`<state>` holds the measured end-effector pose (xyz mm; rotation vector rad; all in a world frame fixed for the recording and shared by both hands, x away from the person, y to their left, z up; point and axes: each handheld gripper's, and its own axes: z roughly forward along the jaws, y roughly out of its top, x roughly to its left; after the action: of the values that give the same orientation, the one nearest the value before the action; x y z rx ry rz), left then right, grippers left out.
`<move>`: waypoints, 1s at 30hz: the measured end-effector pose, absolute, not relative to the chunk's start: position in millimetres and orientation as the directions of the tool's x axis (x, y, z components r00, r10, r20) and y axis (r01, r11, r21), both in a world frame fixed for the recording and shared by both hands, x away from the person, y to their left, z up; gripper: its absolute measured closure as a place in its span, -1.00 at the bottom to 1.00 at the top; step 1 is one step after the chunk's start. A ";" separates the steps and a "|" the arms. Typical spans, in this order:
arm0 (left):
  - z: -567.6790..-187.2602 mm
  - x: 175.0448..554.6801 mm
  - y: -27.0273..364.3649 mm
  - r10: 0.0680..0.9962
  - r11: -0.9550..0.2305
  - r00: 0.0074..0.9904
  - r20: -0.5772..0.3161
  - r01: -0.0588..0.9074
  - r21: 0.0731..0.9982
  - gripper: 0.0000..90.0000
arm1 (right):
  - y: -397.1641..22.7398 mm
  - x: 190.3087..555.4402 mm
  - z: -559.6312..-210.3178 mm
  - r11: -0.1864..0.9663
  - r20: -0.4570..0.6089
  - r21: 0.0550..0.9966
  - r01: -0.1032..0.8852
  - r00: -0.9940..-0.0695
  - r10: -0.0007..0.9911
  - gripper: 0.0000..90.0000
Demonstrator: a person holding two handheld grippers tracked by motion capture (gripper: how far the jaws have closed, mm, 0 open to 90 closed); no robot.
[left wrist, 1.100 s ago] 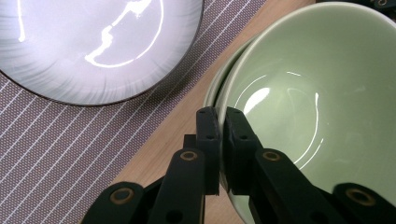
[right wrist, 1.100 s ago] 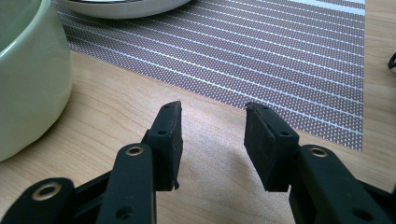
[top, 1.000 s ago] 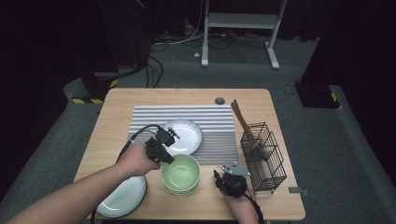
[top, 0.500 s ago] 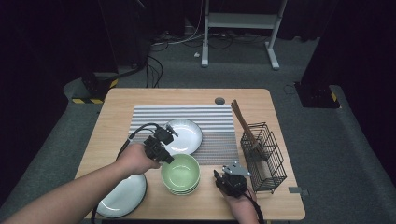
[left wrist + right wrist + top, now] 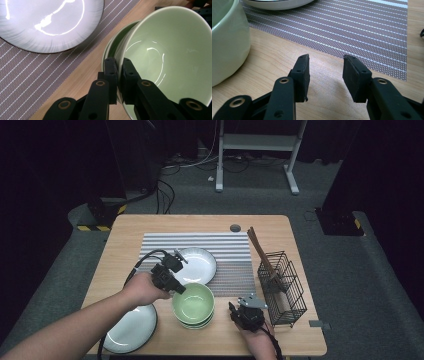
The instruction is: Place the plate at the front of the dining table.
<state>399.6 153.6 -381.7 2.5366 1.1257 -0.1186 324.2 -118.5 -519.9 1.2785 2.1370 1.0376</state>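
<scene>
here the left gripper [image 5: 119,66] pinches the top green bowl's [image 5: 165,57] rim, white plate [image 5: 47,22] just beside; right gripper [image 5: 325,75] spread.

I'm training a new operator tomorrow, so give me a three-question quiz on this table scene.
1. True or false: the left hand-held gripper pinches the rim of the top green bowl.
2. What is between the jaws of the right hand-held gripper? A) a plate B) nothing C) a bowl
3. What does the white plate at the table's middle rest on?

Key: 1 true; 2 B; 3 the striped mat.
</scene>
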 end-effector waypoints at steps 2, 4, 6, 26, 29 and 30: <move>-381.0 399.7 154.1 0.704 -0.608 0.672 -0.230 0.737 0.294 0.89 | -118.5 324.1 -519.8 0.291 0.006 0.784 0.549 -0.476 0.880 0.26; -379.7 400.4 155.0 0.702 -0.607 0.672 -0.237 0.738 0.295 0.89 | -118.6 324.2 -519.8 0.291 0.006 0.784 0.548 -0.476 0.880 0.26; -378.6 400.9 155.9 0.703 -0.601 0.668 -0.244 0.741 0.298 0.89 | -118.8 324.3 -519.9 0.291 0.006 0.784 0.549 -0.474 0.880 0.26; -368.0 403.2 159.9 0.705 -0.576 0.656 -0.271 0.752 0.321 0.89 | -117.9 324.0 -519.6 0.289 0.004 0.786 0.547 -0.473 0.881 0.27; -367.4 403.6 159.6 0.703 -0.575 0.655 -0.276 0.752 0.323 0.89 | -118.2 324.0 -519.5 0.288 0.004 0.787 0.546 -0.471 0.882 0.27; -367.1 403.7 159.6 0.704 -0.574 0.655 -0.275 0.752 0.323 0.89 | -118.2 323.8 -519.4 0.286 0.006 0.786 0.548 -0.470 0.883 0.27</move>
<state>403.7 159.6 -367.1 2.4623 1.1434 -0.1617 323.8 -118.2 -519.4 1.2818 2.1275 1.0385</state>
